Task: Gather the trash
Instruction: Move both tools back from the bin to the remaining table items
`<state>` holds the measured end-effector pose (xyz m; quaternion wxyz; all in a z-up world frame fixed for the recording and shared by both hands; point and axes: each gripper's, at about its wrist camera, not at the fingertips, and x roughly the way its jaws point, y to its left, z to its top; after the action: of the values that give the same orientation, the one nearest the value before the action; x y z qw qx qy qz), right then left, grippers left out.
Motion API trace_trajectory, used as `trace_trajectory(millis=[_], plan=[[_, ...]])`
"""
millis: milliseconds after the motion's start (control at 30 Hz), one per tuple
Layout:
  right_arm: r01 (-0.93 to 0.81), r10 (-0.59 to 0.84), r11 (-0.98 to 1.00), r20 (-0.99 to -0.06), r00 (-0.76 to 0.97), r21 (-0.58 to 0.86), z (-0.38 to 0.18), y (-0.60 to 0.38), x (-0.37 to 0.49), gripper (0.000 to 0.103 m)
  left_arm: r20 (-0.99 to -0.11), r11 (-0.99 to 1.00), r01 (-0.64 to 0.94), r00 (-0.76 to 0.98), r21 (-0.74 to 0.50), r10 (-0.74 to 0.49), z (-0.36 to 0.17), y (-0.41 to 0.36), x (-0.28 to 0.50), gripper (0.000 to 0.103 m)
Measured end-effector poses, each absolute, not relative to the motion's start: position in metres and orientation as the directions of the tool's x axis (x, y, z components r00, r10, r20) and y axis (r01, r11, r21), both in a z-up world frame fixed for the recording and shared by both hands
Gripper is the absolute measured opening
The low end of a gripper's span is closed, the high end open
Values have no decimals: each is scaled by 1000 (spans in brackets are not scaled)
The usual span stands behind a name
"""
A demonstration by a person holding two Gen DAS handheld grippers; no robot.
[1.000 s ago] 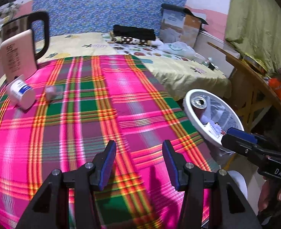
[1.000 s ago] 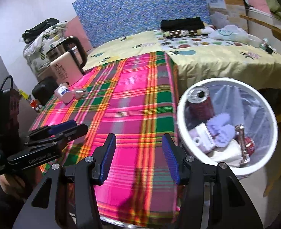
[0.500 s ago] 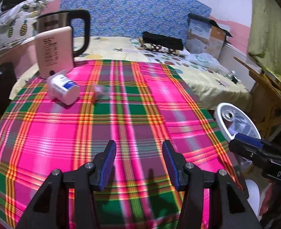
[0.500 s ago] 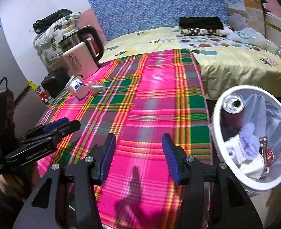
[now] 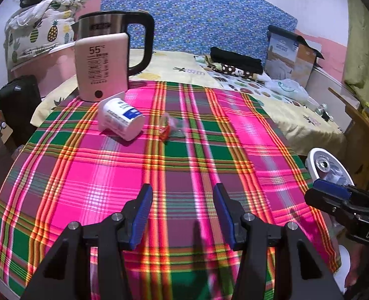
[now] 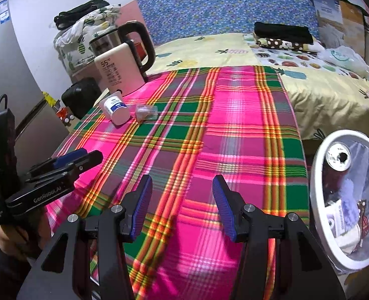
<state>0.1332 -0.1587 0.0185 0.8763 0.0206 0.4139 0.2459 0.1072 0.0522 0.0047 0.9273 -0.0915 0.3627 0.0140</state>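
While both grippers hover over plaid cloth (image 5: 184,165), left gripper (image 5: 182,212) fingers apart, right gripper (image 6: 180,205) fingers apart, both empty; white tub (image 5: 120,120) and clear cup (image 5: 172,126) lie upper left; bin (image 6: 317,175) right edge.

Left gripper (image 5: 182,212), fingers (image 5: 140,212) apart, above plaid tablecloth (image 5: 84,175); tipped white cup (image 5: 120,120) beside kettle (image 5: 112,57).
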Motion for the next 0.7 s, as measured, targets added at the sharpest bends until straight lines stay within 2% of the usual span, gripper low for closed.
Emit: trace_trajectory(millis=[700], plan=[[-508,480,832,-747,460,222,12,-85,183,52,-691,968,-160,723,-192,-17,1,128,149,52]])
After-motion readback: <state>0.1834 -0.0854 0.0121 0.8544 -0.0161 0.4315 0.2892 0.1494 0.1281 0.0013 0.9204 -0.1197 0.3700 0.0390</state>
